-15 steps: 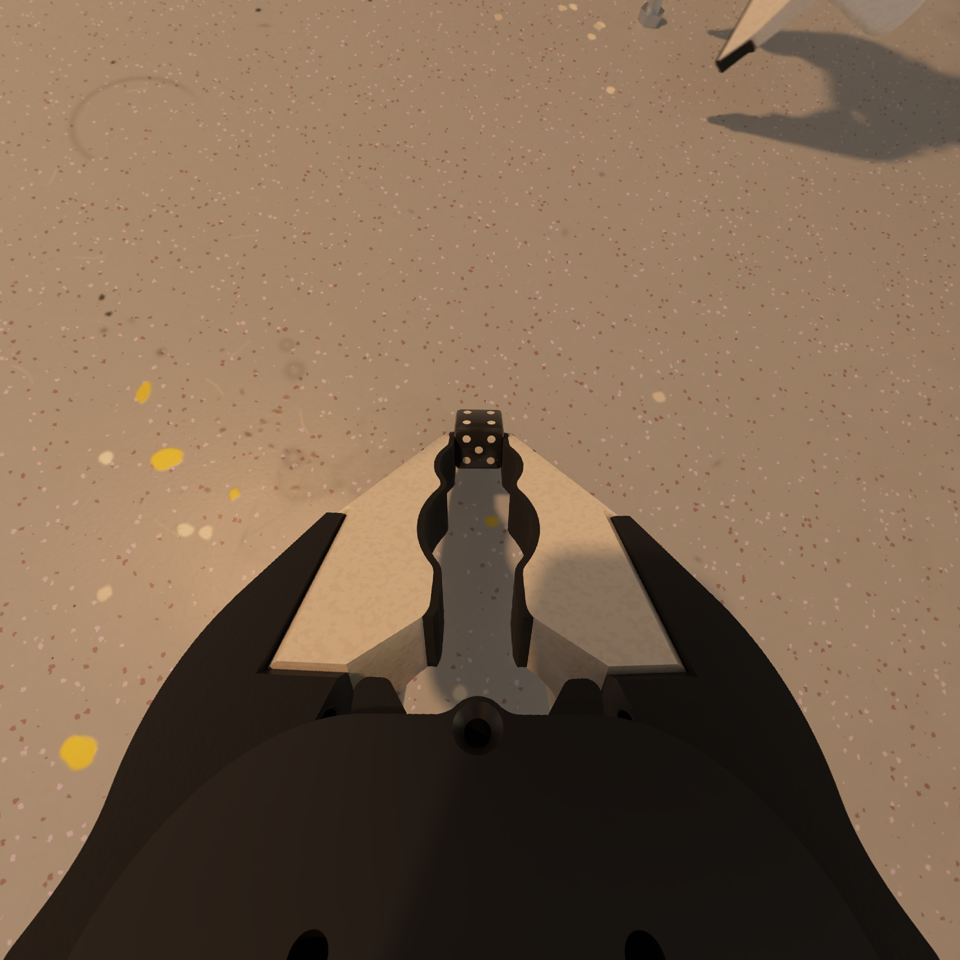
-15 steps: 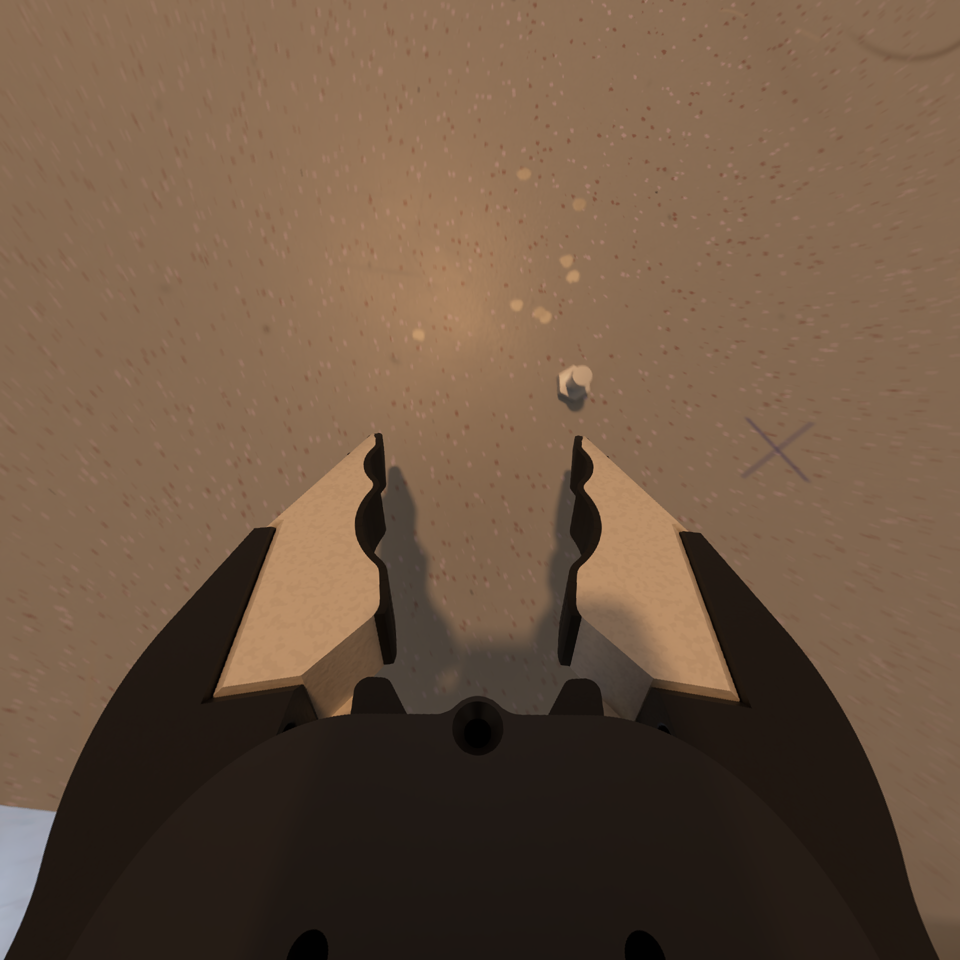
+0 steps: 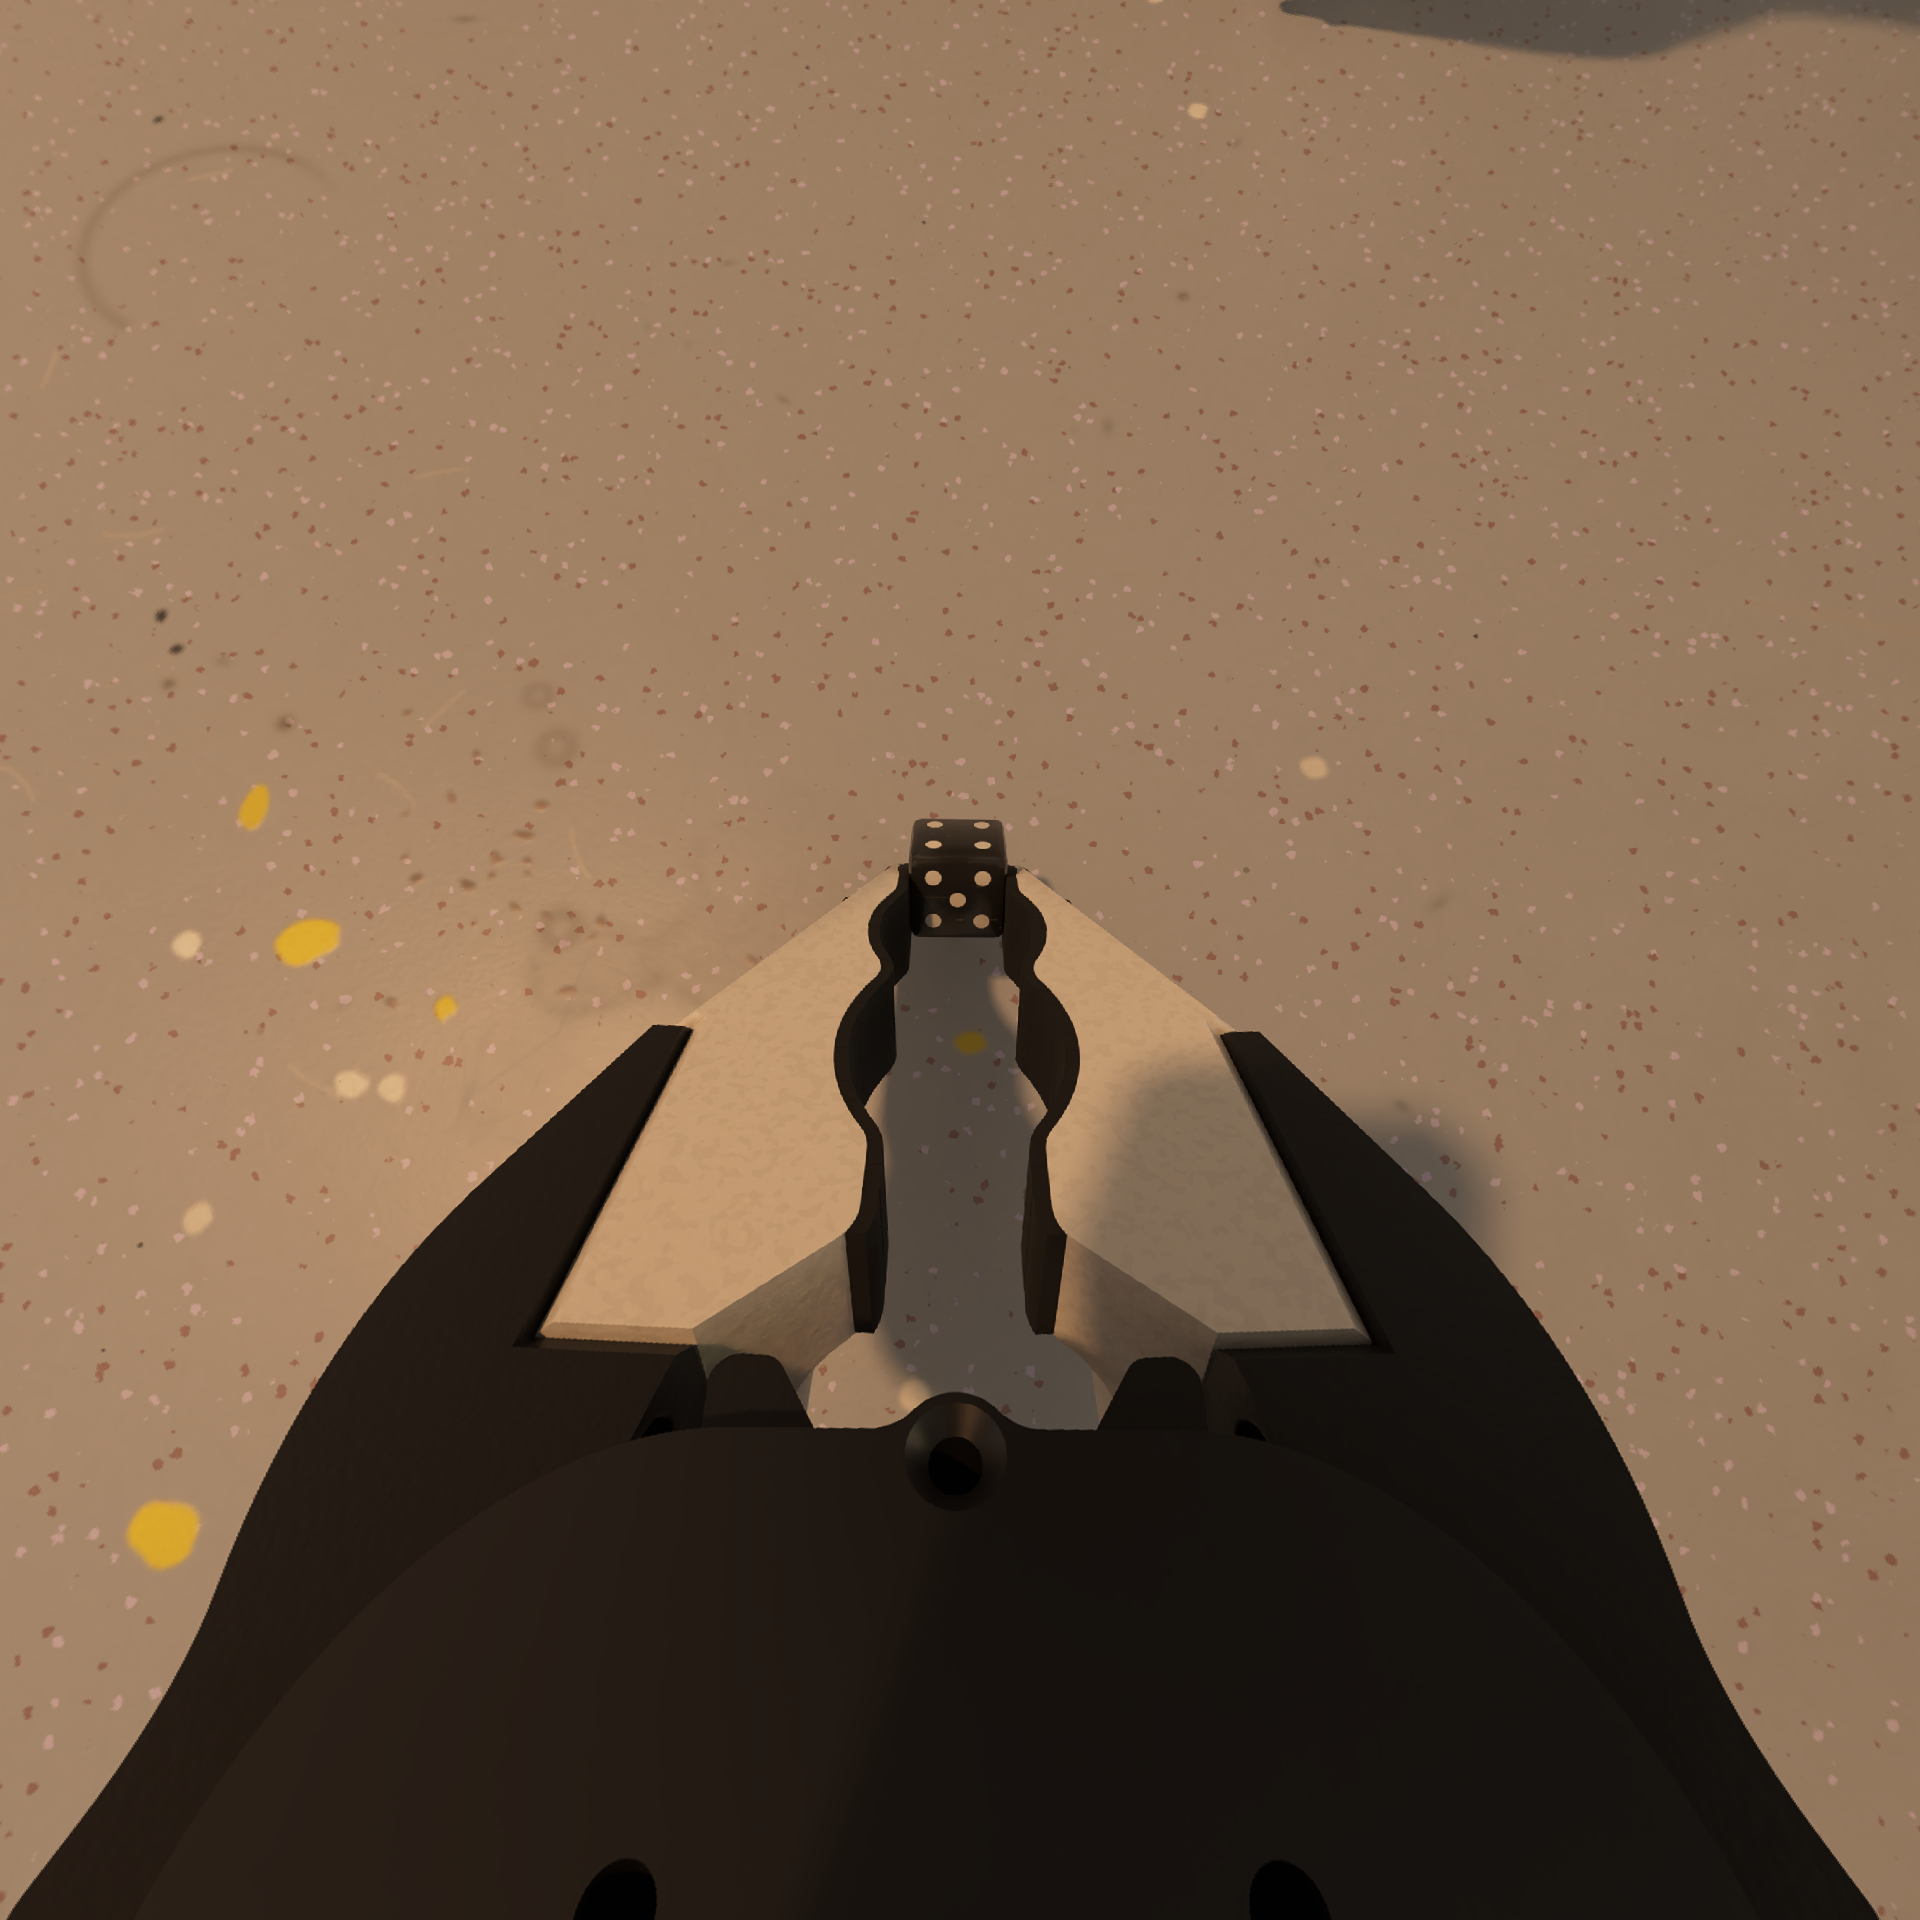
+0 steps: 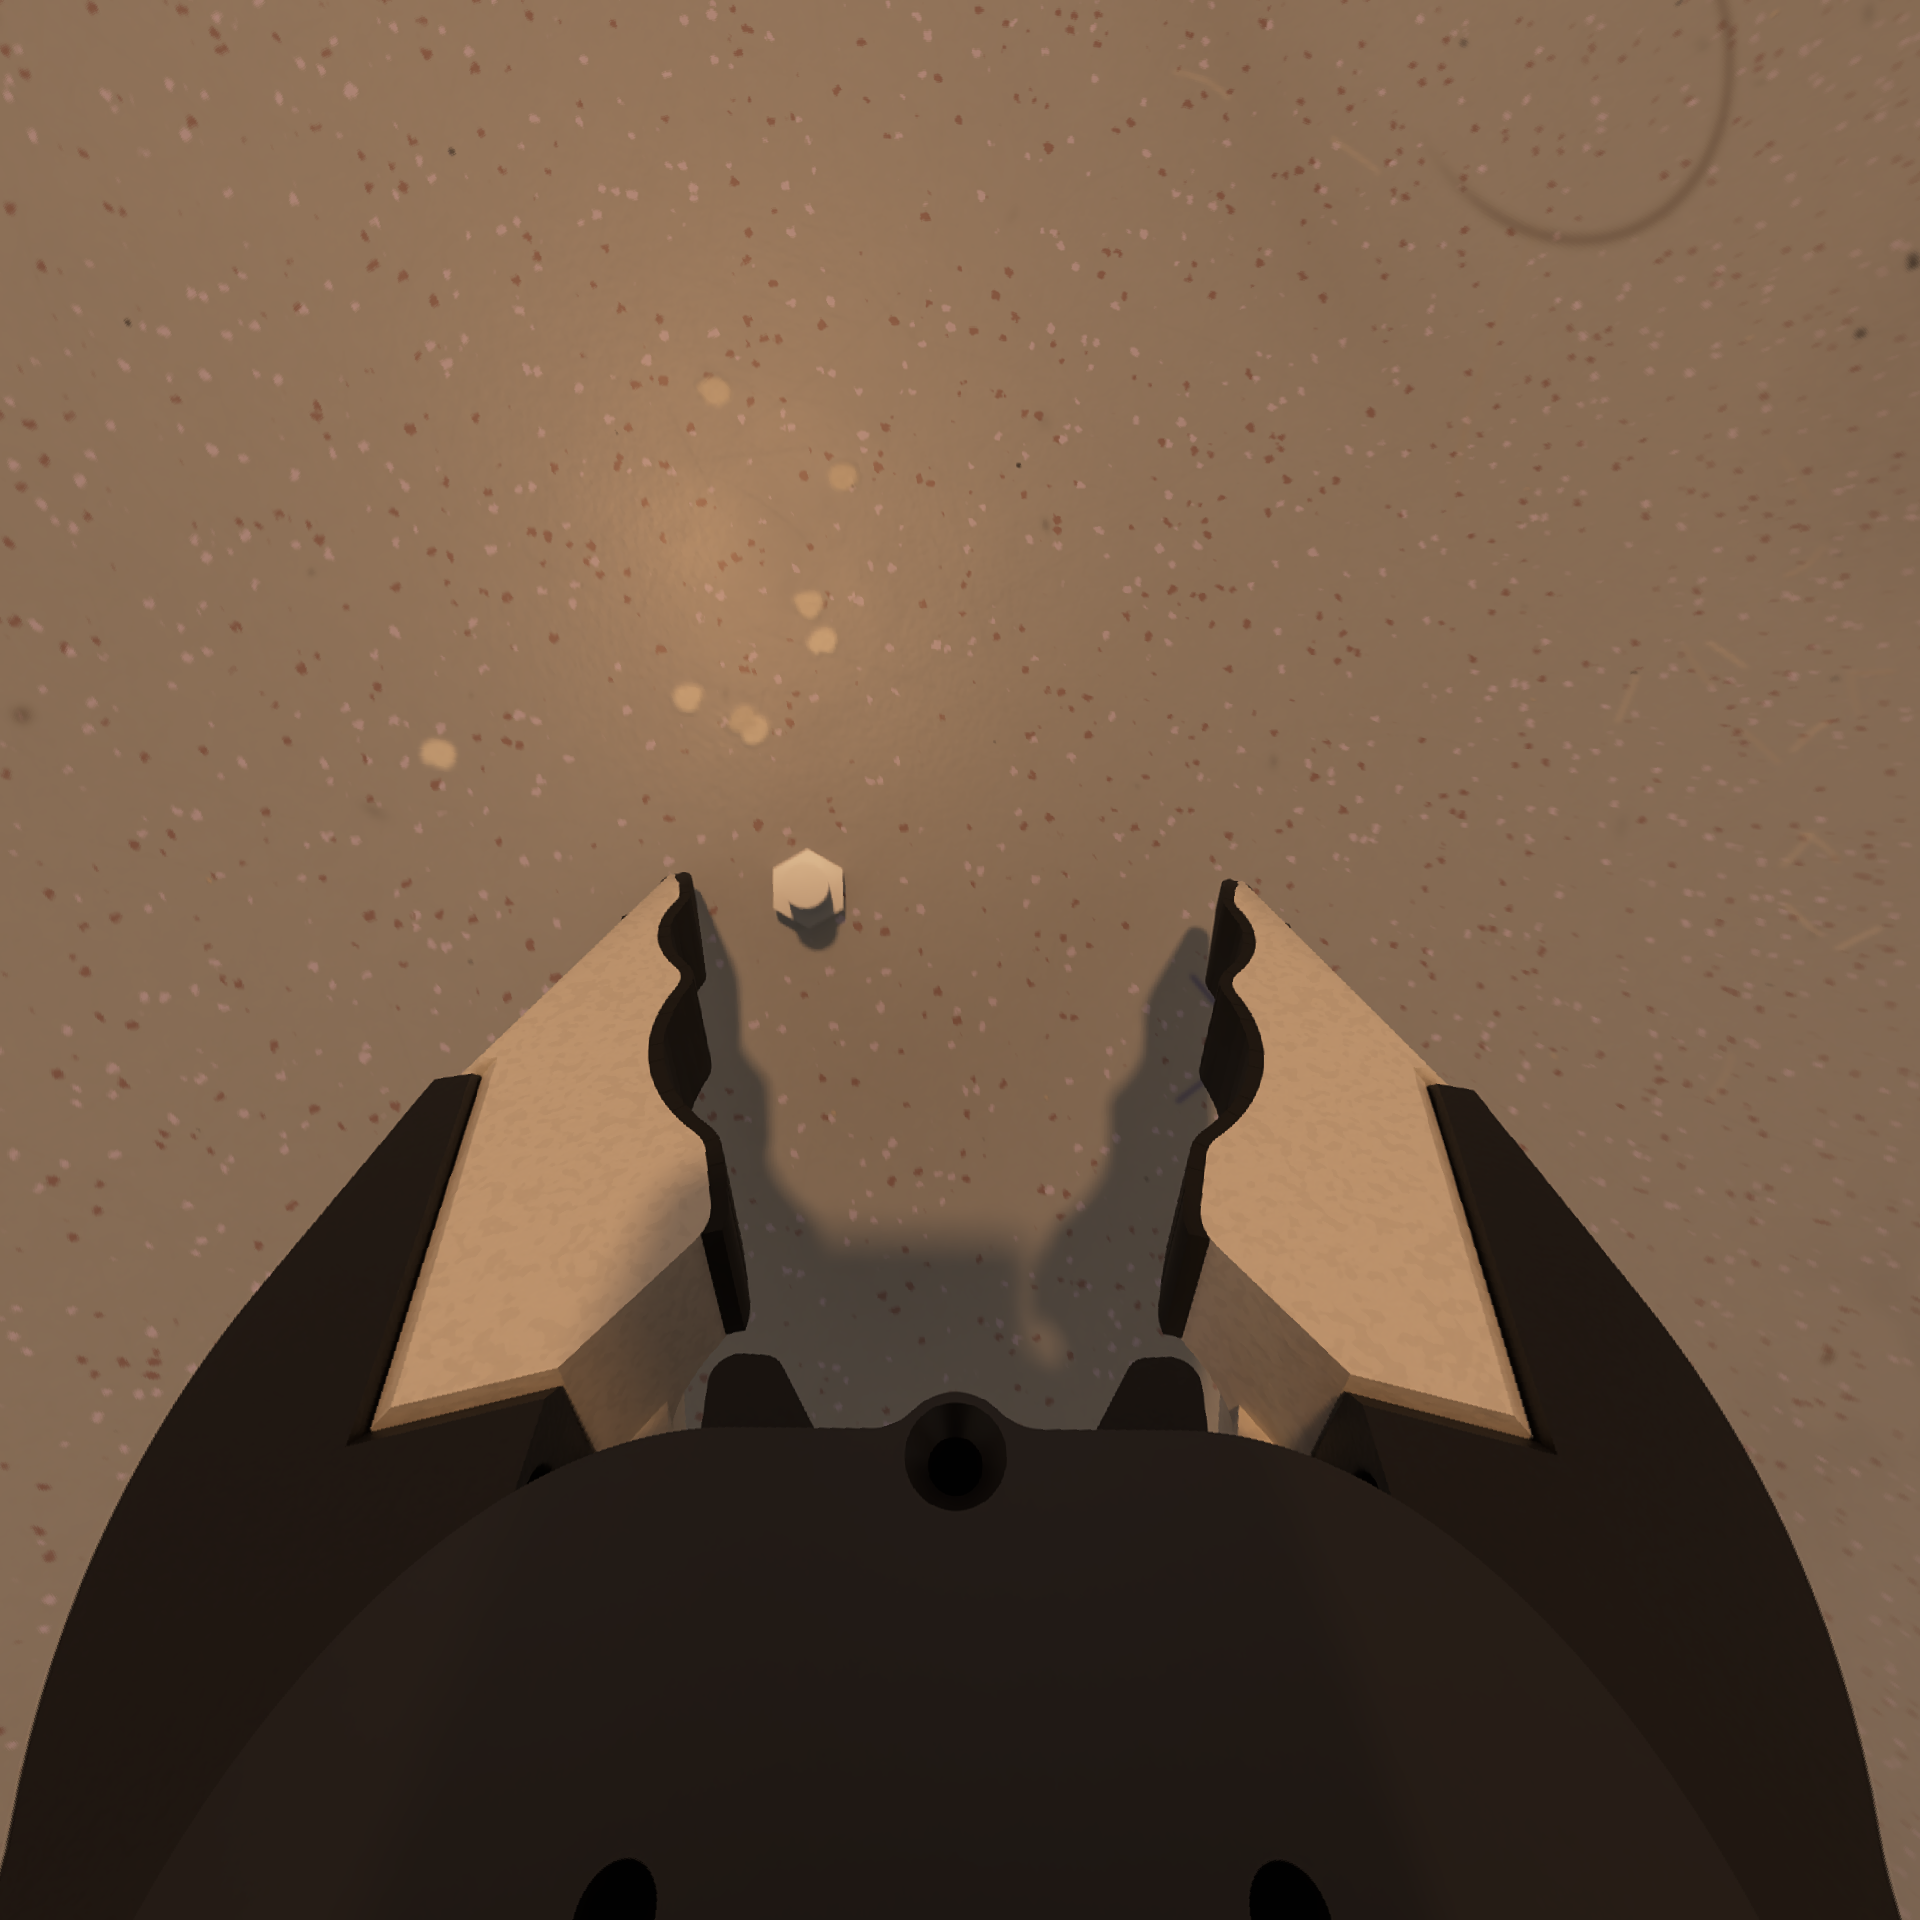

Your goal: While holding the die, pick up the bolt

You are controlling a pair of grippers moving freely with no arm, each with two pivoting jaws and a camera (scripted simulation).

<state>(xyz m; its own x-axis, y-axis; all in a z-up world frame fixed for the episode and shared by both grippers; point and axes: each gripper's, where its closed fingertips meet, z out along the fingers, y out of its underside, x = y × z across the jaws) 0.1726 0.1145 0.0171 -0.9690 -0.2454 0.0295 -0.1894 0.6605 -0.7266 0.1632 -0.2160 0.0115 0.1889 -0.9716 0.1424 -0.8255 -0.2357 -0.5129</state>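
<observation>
- No words, labels, brand marks or written numbers can be read in either view.
- The die [image 3: 957, 879], black, bears only pale pips: five on the face toward the left wrist camera, four showing on the face above it.
- The speckled table [image 4: 1351, 520] carries only a faint ring mark [image 4: 1600, 114], and no writing.
</observation>
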